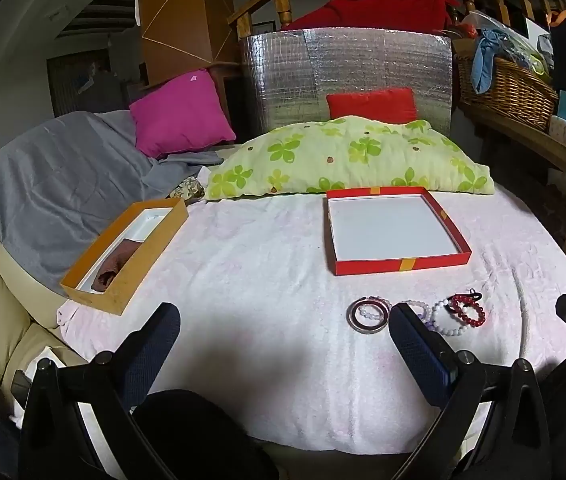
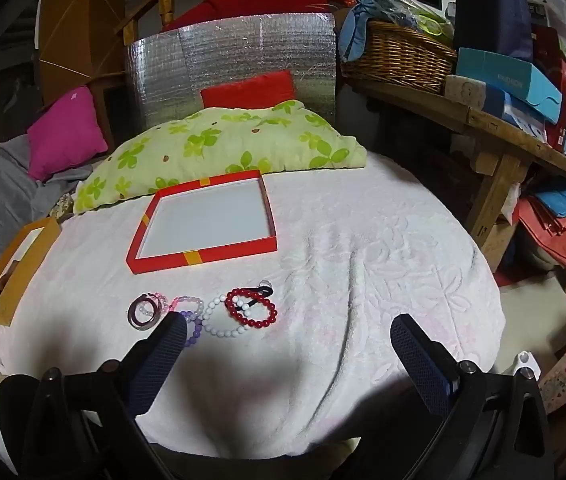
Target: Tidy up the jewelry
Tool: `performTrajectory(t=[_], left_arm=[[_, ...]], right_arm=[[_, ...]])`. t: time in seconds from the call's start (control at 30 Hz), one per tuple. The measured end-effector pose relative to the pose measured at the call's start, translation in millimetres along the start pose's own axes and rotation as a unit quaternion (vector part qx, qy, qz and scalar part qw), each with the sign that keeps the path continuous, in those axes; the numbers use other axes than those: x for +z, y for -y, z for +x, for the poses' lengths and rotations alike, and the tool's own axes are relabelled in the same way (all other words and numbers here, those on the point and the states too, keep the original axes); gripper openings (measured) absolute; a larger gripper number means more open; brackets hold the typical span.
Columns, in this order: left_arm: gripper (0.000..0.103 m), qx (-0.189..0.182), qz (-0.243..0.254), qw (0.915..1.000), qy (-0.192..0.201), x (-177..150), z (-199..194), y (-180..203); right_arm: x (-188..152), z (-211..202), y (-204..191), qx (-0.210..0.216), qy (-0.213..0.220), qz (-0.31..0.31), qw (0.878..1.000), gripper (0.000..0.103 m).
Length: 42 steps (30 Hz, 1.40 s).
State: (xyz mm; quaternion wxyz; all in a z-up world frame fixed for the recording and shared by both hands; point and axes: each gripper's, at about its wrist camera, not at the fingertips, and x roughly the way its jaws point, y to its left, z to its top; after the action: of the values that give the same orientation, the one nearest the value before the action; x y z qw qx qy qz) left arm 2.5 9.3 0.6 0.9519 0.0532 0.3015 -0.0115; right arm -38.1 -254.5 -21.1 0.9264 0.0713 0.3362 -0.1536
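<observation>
Both tools are shown at the outset of sorting: the left gripper (image 1: pixel 283 320) and the right gripper (image 2: pixel 289 330) are held with fingers spread fully apart, nothing between them, above the pale blanket (image 2: pixel 363 260). The jewelry is gathered in a loose row at the near edge of the blanket, at about 5 o'clock from the red box (image 1: pixel 397 232) in the left wrist view and at 6 o'clock from it in the right. From left to right are seen a dark bangle (image 2: pixel 145 312) with a small bead string inside it, a purple bead bracelet (image 2: pixel 193 322), a white bead bracelet (image 2: pixel 223 320) and a red bead bracelet (image 2: pixel 251 308) overlapping a black hair tie (image 2: pixel 261 294). The red box lies open and empty; an orange box (image 1: pixel 123 256) lies at 9 o'clock. One piece is best taken at a time, an outer, unentangled one first, pinched across the beads so that neighbours are not dragged.
</observation>
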Motion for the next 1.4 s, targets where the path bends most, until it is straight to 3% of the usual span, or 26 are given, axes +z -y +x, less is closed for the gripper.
performTrajectory(t=[0.37, 0.9, 1.4], left_arm=[[0.103, 0.003, 0.0, 0.9995, -0.032, -11, 14, 0], [0.103, -0.01, 0.006, 0.9997, -0.022, -6, 9, 8], [0.103, -0.033, 0.003, 0.9987, -0.039, -17, 27, 6]], right_arm=[[-2, 7, 2, 0.0, -0.013, 0.002, 1.0, 0.103], [-2, 14, -6, -0.008, -0.021, -0.016, 1.0, 0.103], [-3, 21, 0, -0.002, -0.023, -0.012, 1.0, 0.103]])
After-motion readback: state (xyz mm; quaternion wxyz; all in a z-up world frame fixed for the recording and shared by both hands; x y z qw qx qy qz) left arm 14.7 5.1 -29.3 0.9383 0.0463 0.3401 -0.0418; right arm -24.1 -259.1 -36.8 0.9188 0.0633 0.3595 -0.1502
